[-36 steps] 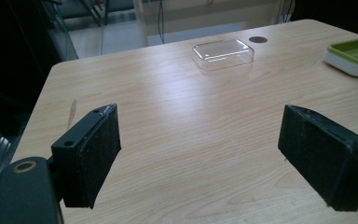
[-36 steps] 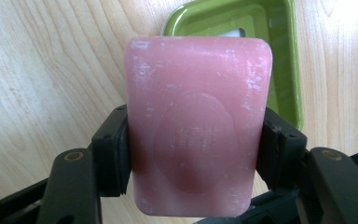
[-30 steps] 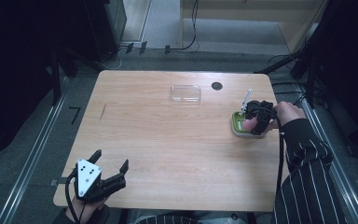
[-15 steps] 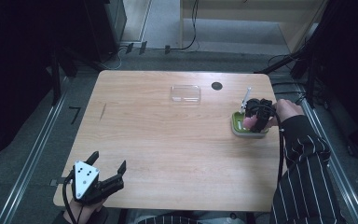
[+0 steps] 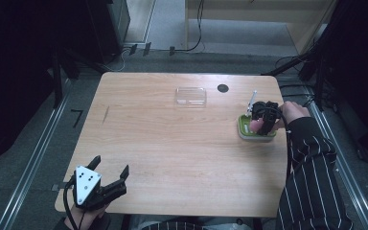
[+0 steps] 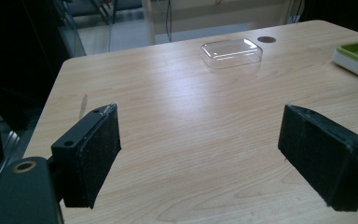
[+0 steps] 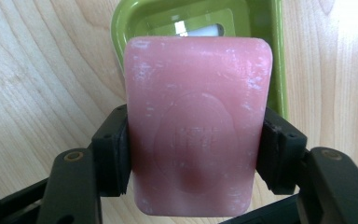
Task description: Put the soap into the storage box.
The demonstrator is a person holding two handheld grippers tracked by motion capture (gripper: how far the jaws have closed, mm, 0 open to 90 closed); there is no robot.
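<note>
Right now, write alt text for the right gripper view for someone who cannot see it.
A pink soap bar fills the middle of the picture, clamped on its two long sides by the right gripper. Behind it lies a green dish with a white slot showing in its floor, on a light wooden table.

Wooden surface (image 5: 172,143) carries a clear lid (image 5: 190,95); green dish (image 5: 255,133) lies right of it, well apart.
</note>
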